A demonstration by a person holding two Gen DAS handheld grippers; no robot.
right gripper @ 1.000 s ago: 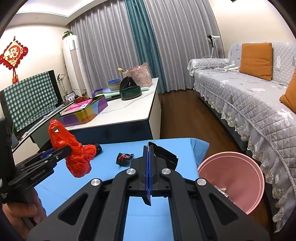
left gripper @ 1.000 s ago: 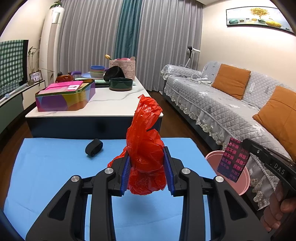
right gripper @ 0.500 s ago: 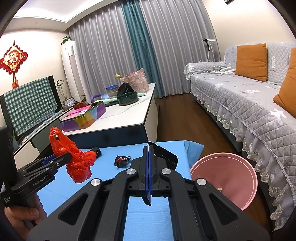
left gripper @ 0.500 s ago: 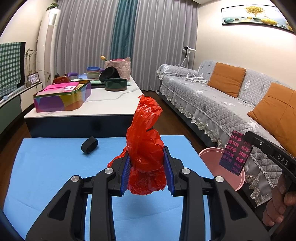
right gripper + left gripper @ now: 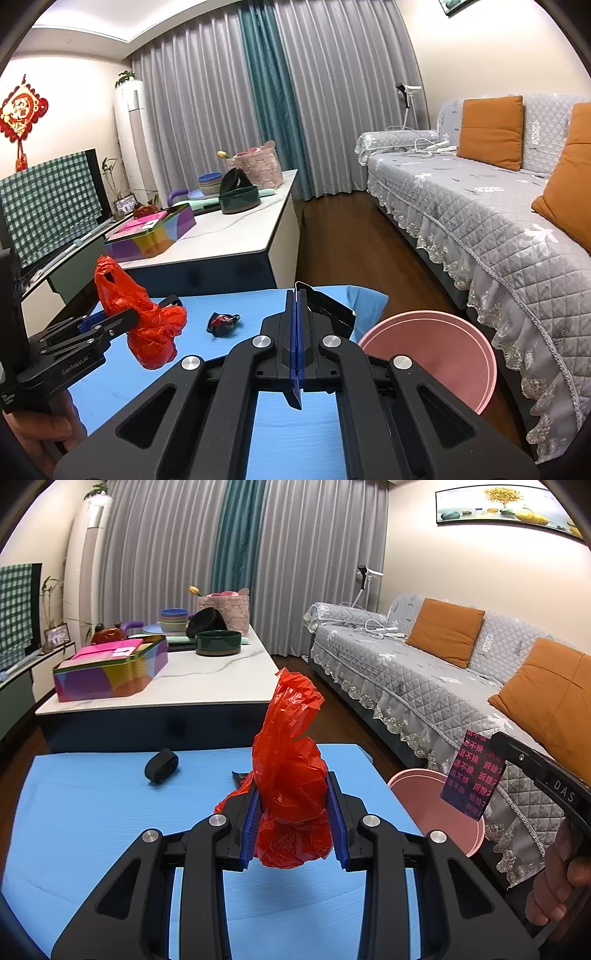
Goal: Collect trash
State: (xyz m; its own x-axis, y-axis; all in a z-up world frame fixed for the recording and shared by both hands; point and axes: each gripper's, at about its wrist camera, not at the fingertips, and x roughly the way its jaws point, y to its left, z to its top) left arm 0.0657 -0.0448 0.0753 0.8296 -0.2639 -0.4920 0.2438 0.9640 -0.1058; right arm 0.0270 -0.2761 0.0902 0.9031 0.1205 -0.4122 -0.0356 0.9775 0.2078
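1. While held above the blue table (image 5: 92,812), left tool (image 5: 293,829) clamps a crumpled red bag (image 5: 291,775).
2. Right tool (image 5: 297,354) pinches a dark wrapper (image 5: 472,775), apparently over the pink bin (image 5: 443,354).
3. Black-red scrap (image 5: 222,322): on table.

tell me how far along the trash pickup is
Both hands are loaded, nothing visibly dropped yet. The left gripper clamps a red plastic bag; the right gripper pinches a dark wrapper near the pink bin. Left on the blue mat: a black band and a small crumpled wrapper.

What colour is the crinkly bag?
Bright red bag; clearest in the left wrist view.
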